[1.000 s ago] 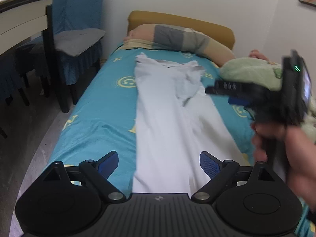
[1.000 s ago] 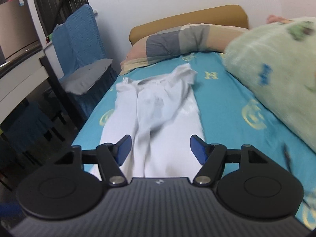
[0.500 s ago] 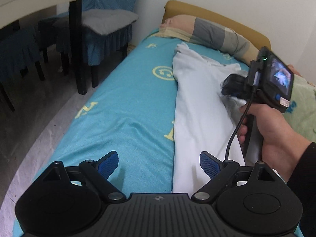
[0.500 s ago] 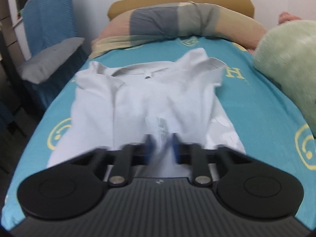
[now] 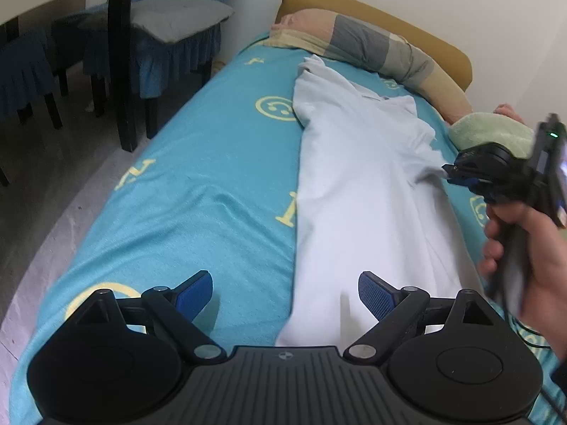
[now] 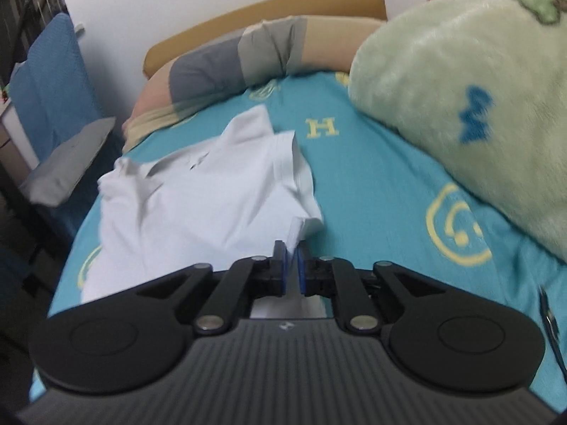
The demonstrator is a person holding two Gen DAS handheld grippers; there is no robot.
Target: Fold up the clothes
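Bedroom setup: teal bed sheet (image 5: 212, 184) with yellow smileys and letters, striped pillow (image 5: 372, 46) along the upper part of the frame, fuzzy green blanket (image 6: 460, 113) filling the upper right of the right wrist view.

White polo shirt (image 5: 358, 184) lies lengthwise down the middle of the sheet, collar toward the pillow. One sleeve looks tucked in over the chest, so I'd guess the first side fold is roughly underway. Bottom-to-top folds aren't done, so most of the job is left.

Right gripper (image 6: 291, 269) is clamped on a bit of the shirt's edge near the sleeve, at center frame. Left gripper (image 5: 285, 292) is spread wide with nothing between its fingers, hovering over the shirt's near end at the bottom.

No baskets, bins or drawers visible anywhere.
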